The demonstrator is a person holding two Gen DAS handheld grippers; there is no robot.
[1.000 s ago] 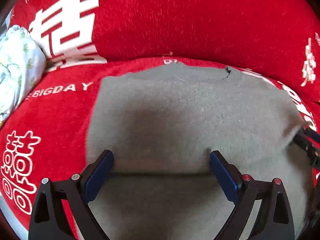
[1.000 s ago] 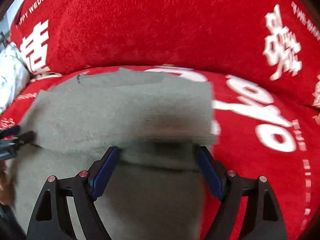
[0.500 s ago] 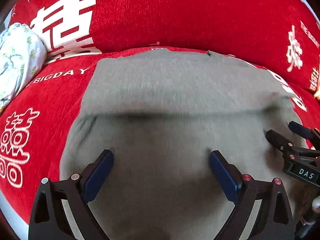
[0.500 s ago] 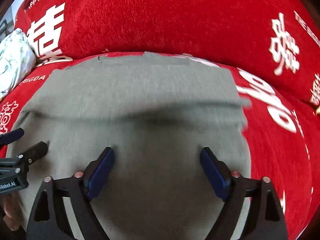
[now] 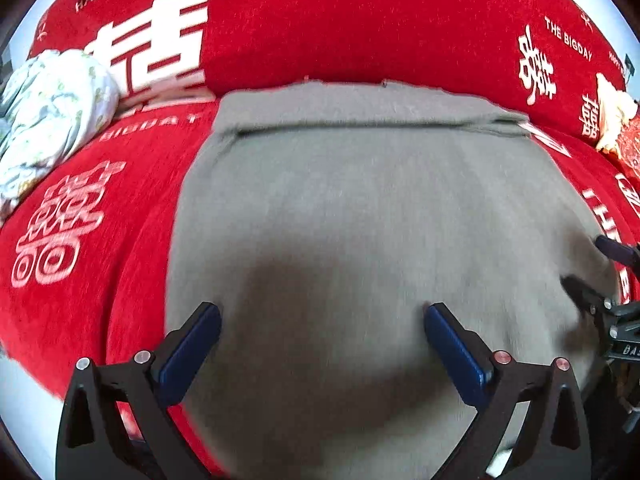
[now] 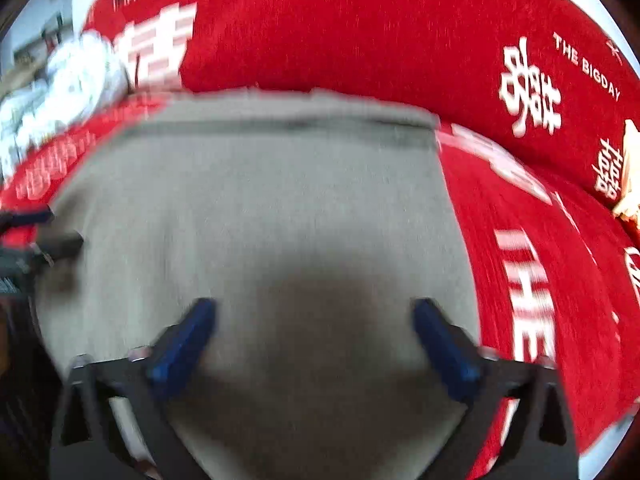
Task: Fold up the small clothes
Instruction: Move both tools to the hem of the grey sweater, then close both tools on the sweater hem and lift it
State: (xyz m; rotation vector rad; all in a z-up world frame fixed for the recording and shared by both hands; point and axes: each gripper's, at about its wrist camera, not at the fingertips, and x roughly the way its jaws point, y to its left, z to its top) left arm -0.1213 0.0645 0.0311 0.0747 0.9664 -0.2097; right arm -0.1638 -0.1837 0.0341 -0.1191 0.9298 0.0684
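A grey knitted garment (image 5: 360, 208) lies flat on a red sofa seat, with one folded layer over another and a strip of the lower layer showing along its far edge. It also fills the right wrist view (image 6: 272, 208). My left gripper (image 5: 322, 316) is open and empty above the garment's near left part. My right gripper (image 6: 312, 312) is open and empty above its near right part. Each gripper shows at the edge of the other's view: the right one (image 5: 604, 272) and the left one (image 6: 44, 236).
The red sofa cover (image 5: 340, 28) with white lettering rises as a backrest behind the garment. A pale floral bundle (image 5: 48, 108) lies on the seat at far left. A cream and red item (image 5: 616, 128) sits at far right.
The raised grey layer has come down flat over the lower one. Both grippers stay open and have drawn back and up, so more of the garment and sofa shows.
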